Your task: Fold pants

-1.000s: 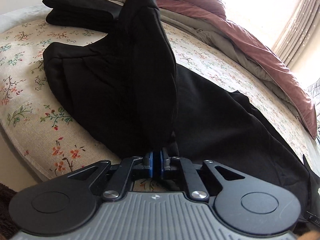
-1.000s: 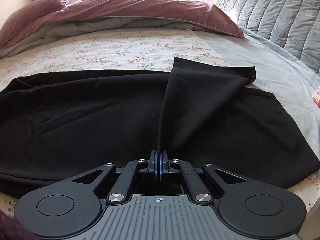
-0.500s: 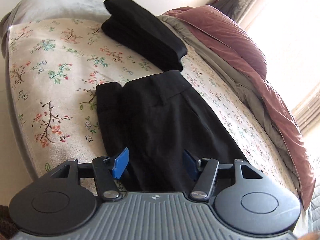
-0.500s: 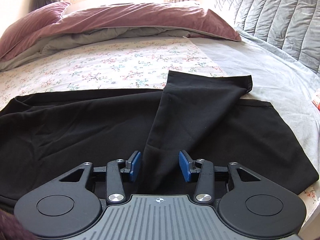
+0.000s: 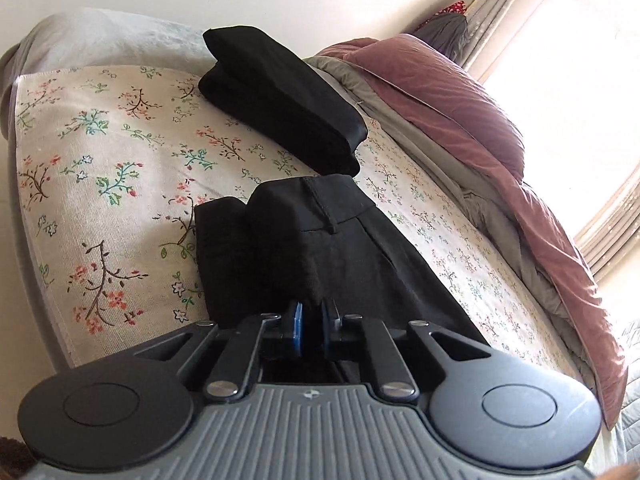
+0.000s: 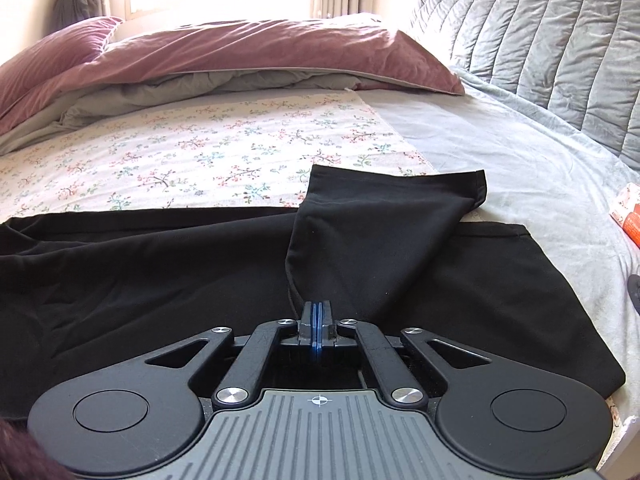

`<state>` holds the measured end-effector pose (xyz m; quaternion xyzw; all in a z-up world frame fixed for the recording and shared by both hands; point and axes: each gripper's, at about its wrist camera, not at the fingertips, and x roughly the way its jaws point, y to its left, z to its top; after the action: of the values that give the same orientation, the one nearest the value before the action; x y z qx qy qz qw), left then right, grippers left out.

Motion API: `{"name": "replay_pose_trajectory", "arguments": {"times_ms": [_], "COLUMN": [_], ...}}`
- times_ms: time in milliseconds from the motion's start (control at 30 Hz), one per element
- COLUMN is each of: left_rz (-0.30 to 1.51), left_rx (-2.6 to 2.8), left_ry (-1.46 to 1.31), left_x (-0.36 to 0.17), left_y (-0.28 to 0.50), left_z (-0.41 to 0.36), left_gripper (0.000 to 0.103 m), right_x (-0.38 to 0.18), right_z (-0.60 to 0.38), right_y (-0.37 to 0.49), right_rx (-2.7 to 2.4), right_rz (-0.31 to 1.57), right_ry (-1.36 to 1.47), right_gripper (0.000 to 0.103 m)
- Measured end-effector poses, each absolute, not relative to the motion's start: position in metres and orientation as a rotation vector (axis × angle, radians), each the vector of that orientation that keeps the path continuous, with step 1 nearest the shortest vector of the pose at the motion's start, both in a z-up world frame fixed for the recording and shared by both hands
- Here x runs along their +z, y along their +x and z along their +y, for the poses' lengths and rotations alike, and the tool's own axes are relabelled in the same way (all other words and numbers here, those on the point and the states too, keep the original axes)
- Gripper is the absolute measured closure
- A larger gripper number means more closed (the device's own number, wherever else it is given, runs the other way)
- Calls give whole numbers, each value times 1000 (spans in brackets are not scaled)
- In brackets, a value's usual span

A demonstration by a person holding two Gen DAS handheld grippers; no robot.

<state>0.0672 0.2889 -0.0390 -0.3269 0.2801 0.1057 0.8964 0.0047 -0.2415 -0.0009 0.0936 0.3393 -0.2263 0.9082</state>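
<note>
Black pants (image 5: 332,248) lie on the floral bed sheet (image 5: 120,168). The left wrist view shows the waistband end with a belt loop, bunched up. My left gripper (image 5: 312,322) is nearly closed on the pants' near edge at the waist. In the right wrist view the pants (image 6: 160,272) stretch across the bed, with one leg end (image 6: 384,220) turned up over the other. My right gripper (image 6: 317,318) is shut on the near edge of that leg end.
A folded black garment (image 5: 280,104) lies beyond the waistband. A mauve and grey duvet (image 6: 240,60) is piled at the far side. A quilted grey headboard (image 6: 540,40) stands at right. An orange packet (image 6: 628,212) lies on the grey blanket (image 6: 520,152).
Both grippers opened half a second ago and have closed again on the pants. The left gripper now grips at the waistband; the right has regripped the leg end.
</note>
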Motion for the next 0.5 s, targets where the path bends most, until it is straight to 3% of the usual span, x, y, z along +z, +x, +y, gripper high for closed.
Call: {"name": "replay_pose_trajectory", "arguments": {"times_ms": [133, 200, 267, 300, 500], "left_rz": [546, 510, 499, 519, 689], "left_rx": [238, 258, 267, 261, 199], "left_ry": [-744, -715, -677, -658, -587], "left_x": [-38, -30, -22, -19, -19], "left_y": [65, 63, 67, 74, 105], "left_z": [308, 314, 321, 325, 332], "left_gripper": [79, 71, 49, 45, 43], "right_x": [-5, -7, -8, -9, -12], "right_z": [-251, -255, -255, -255, -250], "right_y": [4, 4, 5, 6, 11], "right_rx": [-470, -470, -466, -466, -466], "right_rz": [719, 727, 733, 734, 741], "right_ry": [235, 261, 269, 268, 265], "right_gripper": [103, 103, 103, 103, 103]}}
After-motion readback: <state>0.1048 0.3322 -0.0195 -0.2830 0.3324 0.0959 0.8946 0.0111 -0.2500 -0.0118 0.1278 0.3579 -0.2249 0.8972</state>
